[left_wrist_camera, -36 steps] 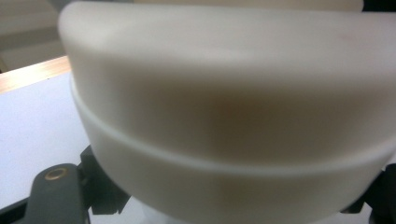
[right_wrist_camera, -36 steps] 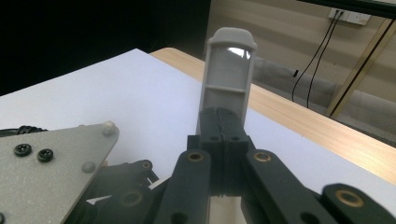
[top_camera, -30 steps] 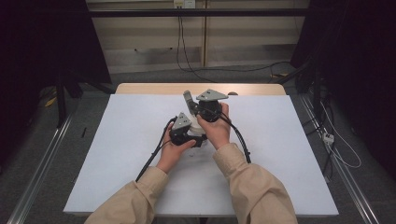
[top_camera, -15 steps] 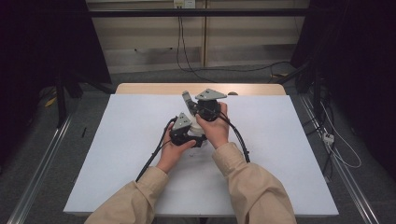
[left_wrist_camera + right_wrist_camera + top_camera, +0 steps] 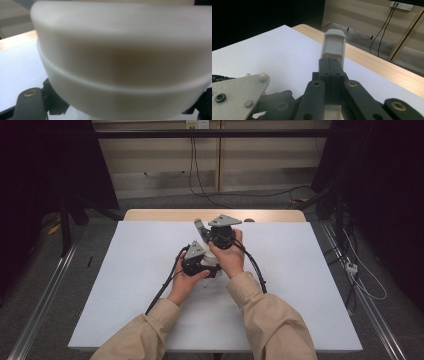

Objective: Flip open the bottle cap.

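Right gripper (image 5: 199, 227) jaws clamped on grey clip-like piece (image 5: 333, 48), raised above counter (image 5: 300, 270) centre. Left gripper (image 5: 212, 270) just beside it, jaws around white round container (image 5: 125, 62), apparently gripping. Both parts lifted; joining or separating apparently pending.

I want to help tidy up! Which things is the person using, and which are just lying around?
Being used: white round pot, held by left gripper; grey flat piece, pinched by right gripper.

Lying around: wall cables; floor cable.
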`<action>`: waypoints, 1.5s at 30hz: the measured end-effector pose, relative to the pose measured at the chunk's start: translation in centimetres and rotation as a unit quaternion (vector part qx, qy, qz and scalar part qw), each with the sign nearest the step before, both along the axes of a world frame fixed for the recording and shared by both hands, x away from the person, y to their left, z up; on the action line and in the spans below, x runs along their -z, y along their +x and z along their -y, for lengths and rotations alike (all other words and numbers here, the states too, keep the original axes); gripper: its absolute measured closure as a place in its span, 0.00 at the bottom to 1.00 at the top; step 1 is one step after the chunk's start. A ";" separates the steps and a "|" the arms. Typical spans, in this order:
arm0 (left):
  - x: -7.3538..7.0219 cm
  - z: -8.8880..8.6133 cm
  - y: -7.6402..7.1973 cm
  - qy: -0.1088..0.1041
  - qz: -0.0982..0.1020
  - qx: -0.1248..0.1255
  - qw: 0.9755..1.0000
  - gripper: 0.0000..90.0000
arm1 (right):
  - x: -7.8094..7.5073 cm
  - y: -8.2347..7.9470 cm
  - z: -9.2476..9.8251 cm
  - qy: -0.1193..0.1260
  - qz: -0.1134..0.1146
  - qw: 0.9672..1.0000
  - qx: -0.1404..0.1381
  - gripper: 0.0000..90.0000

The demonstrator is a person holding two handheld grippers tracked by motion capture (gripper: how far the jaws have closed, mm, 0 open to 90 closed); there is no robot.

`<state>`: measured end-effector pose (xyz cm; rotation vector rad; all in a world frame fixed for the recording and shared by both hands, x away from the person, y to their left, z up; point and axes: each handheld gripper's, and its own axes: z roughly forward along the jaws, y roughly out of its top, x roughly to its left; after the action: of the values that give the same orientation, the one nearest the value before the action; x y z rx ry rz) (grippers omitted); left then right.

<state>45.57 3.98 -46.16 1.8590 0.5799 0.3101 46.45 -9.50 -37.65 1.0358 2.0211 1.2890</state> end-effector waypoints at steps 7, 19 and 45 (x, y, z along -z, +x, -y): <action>0.0 0.0 0.0 0.000 0.000 0.000 1.000 0.21 | 0.1 0.1 -0.1 -0.001 -0.003 1.000 -0.001 1.00; 0.0 0.0 0.1 -0.003 0.001 0.009 1.000 0.21 | 0.3 0.3 -0.1 -0.003 -0.009 1.000 -0.001 1.00; -0.1 -0.2 0.1 -0.004 -0.007 0.003 1.000 0.19 | 0.3 -0.3 -0.2 -0.004 -0.008 1.000 0.000 0.95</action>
<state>45.62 4.20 -46.08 1.8561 0.5837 0.2907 46.11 -9.34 -37.98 1.0464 2.0371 1.2746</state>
